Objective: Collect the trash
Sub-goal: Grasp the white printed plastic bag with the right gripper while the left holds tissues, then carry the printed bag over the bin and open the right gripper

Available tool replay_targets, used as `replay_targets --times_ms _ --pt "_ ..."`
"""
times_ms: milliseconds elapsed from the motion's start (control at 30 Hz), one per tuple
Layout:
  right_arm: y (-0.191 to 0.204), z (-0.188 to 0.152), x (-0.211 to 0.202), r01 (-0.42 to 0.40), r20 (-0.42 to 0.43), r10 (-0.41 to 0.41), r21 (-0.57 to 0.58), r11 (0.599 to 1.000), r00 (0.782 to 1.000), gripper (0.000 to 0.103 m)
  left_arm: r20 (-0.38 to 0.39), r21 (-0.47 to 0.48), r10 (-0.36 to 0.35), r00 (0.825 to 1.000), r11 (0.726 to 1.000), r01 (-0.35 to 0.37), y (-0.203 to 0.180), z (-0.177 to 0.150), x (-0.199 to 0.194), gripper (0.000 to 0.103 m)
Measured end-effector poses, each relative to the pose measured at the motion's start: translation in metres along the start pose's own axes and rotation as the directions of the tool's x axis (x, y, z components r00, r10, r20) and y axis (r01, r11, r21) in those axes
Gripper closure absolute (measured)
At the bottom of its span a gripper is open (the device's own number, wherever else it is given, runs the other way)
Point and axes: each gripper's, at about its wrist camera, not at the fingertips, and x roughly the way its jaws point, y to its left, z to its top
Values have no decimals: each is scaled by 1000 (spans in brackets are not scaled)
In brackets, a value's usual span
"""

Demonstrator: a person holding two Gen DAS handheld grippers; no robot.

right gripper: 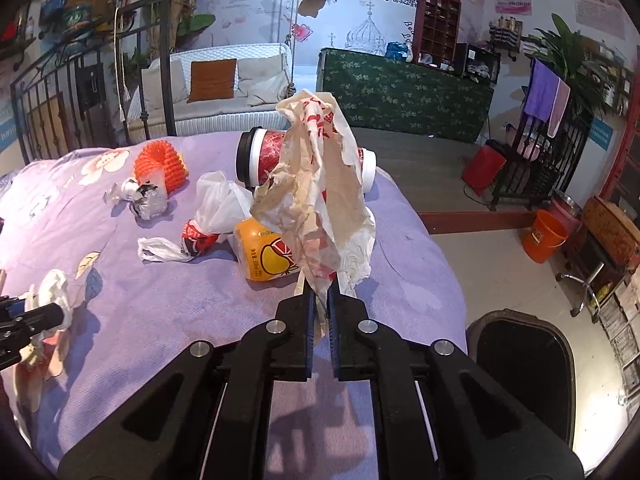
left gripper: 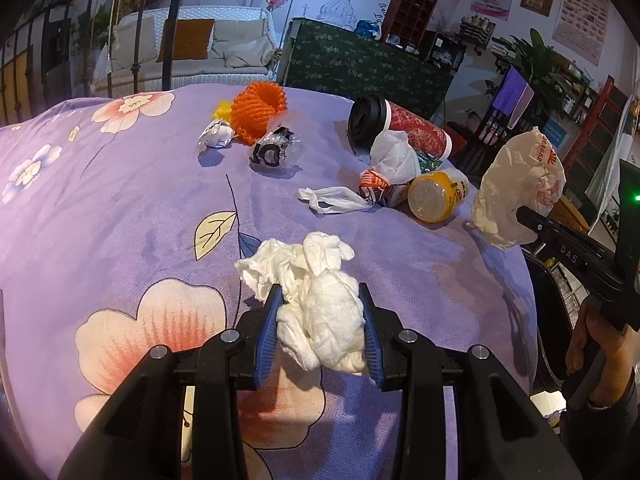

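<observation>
While your left claw grips a crumpled white tissue just above the purple flowered bed cover, more trash lies further back: an orange foam net, a tipped paper cup (black lid toward you), a thin plastic bag and a yellow bottle. To the right, your right claw is clenched on a greasy paper wrapper, held clear above the bed's edge, with a black bin below on the floor.
</observation>
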Motion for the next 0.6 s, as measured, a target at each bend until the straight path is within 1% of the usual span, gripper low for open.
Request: replay_targets --times_ms 367,600 --pt "-13 -14 -43 -18 44 16 56 998 999 97 11 37 -31 999 999 30 -21 -1 -4 67" --pt "-24 -26 -62 -22 56 16 107 994 998 97 23 74 -56 998 996 54 -41 0 -8 67"
